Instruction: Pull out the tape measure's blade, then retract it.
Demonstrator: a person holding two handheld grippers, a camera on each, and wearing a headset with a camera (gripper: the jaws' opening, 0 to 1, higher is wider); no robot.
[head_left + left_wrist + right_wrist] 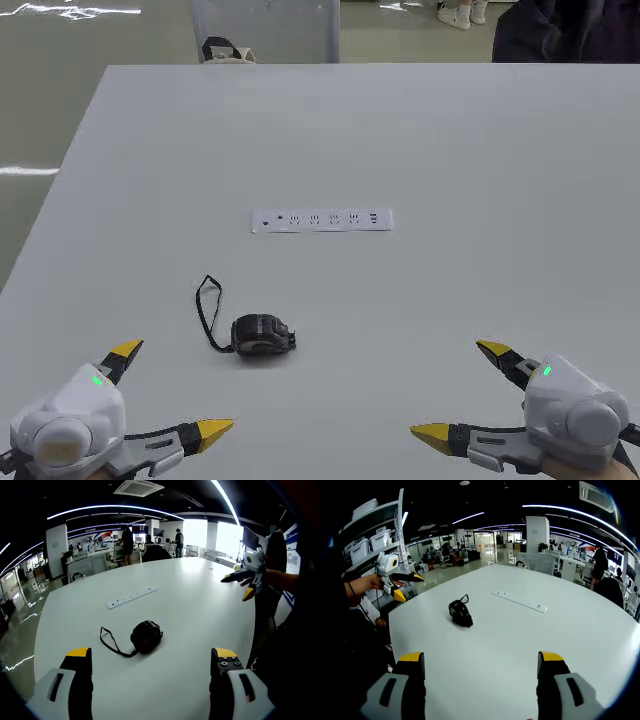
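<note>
The left gripper point(170, 388) is held low at the left of the head view and the right gripper point(461, 390) low at the right, well apart, both pointing forward and angled slightly inward. Each has its yellow-tipped jaws spread wide with nothing between them, which both gripper views also show. In the right gripper view a hand point(367, 583) wraps the left gripper's body, holding it roughly level.

Smooth, matt across the tabletop point(480, 150). Dull black plastic on the tape measure point(262, 334), smooth white plastic on the power strip point(322, 220).
</note>
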